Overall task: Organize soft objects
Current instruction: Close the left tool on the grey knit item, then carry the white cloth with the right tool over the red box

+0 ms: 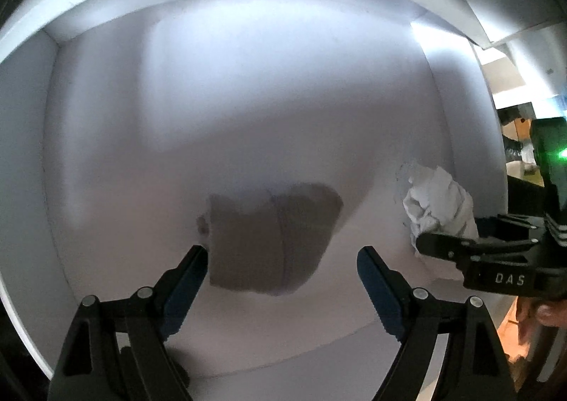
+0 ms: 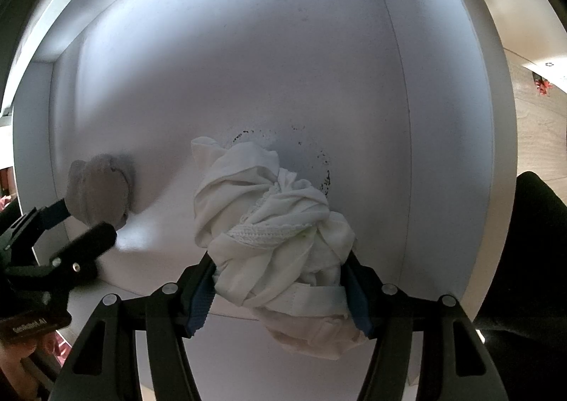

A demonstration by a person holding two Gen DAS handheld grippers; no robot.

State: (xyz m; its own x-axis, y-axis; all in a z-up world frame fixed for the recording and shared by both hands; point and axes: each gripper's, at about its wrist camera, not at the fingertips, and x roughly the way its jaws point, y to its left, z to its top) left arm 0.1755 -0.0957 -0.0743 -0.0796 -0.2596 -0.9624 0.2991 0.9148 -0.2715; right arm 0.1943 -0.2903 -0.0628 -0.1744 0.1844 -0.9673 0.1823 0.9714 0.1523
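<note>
1. Left gripper (image 1: 283, 259) spread wide, pads clear of the grey bundle (image 1: 269, 241) lying on the white drawer floor (image 1: 212, 99).
2. Right gripper (image 2: 280, 280) clamped on the white bundle (image 2: 273, 223), just beside the grey one.

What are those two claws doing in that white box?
A person is sorting soft clothes into a white drawer. The left claw is open, with a grey-brown folded cloth lying on the drawer floor between its fingers. The right claw squeezes a crumpled white cloth beside it.
</note>
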